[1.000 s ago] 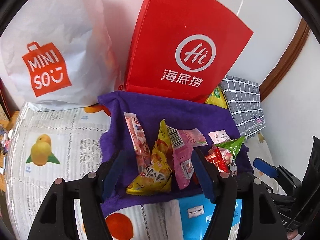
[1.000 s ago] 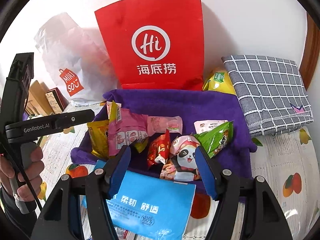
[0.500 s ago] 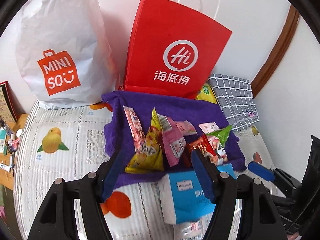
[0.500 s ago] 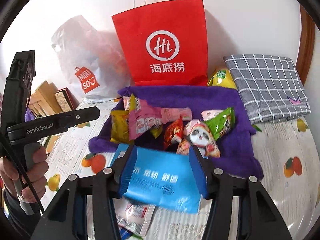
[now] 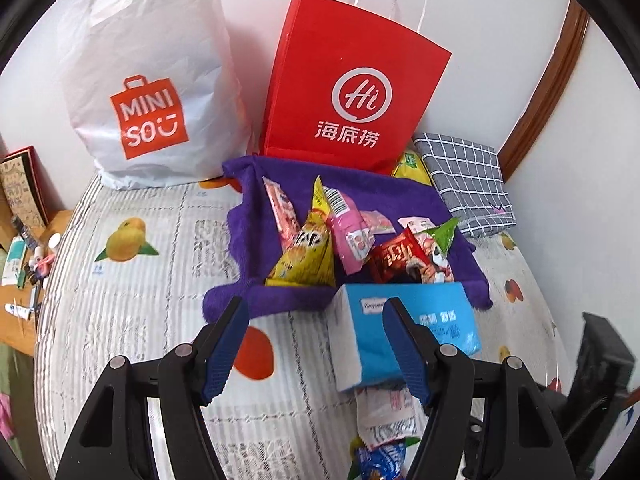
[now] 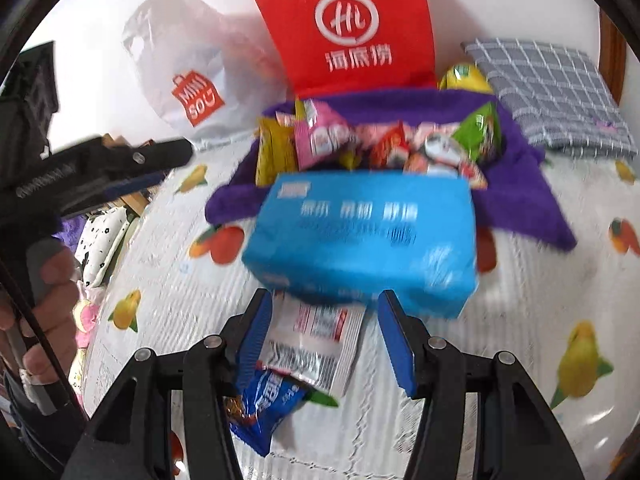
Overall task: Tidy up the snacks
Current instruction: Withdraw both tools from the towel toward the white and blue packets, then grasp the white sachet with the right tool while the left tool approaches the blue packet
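Note:
Several snack packets lie heaped on a purple cloth [image 5: 260,216] [image 6: 516,200]: a yellow packet [image 5: 304,256] [image 6: 274,152], a pink packet [image 5: 352,232] [image 6: 324,136], a red packet [image 5: 396,258] and a green one [image 6: 482,132]. A blue tissue pack [image 5: 404,332] [image 6: 364,236] lies in front of the cloth. A white packet [image 6: 316,344] and a dark blue packet [image 6: 264,404] lie nearer, under the tissue pack's front edge. My left gripper [image 5: 314,344] is open and empty, over the bedsheet left of the tissue pack. My right gripper [image 6: 332,336] is open and empty above the white packet.
A red paper bag [image 5: 352,92] and a white Miniso bag [image 5: 148,80] stand against the wall behind the cloth. A grey checked cushion [image 5: 468,184] lies to the right. A wooden side table [image 5: 24,264] with small items is at the left.
Both grippers have pulled back and up from the snack pile. The tissue pack and the packets near it have come into view in front of the cloth. Both stay open.

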Demonstrator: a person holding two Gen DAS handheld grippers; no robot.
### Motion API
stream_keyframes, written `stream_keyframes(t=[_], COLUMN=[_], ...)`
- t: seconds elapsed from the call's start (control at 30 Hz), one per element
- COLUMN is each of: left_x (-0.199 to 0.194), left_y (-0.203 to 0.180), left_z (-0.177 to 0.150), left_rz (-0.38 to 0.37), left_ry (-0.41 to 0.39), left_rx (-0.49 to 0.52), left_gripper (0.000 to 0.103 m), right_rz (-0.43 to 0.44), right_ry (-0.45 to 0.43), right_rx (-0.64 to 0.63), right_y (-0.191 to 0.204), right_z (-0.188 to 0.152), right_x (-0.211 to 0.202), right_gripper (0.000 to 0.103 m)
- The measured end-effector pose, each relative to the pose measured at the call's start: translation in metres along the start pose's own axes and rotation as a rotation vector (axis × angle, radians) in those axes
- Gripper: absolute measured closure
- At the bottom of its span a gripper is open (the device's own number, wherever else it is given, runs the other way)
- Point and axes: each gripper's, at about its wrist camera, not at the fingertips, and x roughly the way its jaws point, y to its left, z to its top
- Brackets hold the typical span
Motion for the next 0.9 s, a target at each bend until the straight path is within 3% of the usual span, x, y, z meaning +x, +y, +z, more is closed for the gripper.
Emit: stream_keyframes(t=[0.33,0.57,0.9], left_x=[-0.008,-0.008,-0.007], left_y=[0.021,0.036,0.053], left_z=[-0.018,-0.025,-0.034], left_rz=[0.021,0.017,0.022], left_ry=[-0.007,-0.006,0.008], left_rx=[-0.017,-0.039,-0.061], left_gripper=[0.036,0.036,0.036], right_rz=[0.035,0.05,-0.012], right_ry=[0.084,0.062,0.025], right_rx=[0.081,0.109,0.093], right_y=[0.001,0.001,0.018], right_z=[-0.029,-0.032,-0.03], right_x=[0.034,0.036,0.044], right_gripper=[0.043,0.034,0.026])
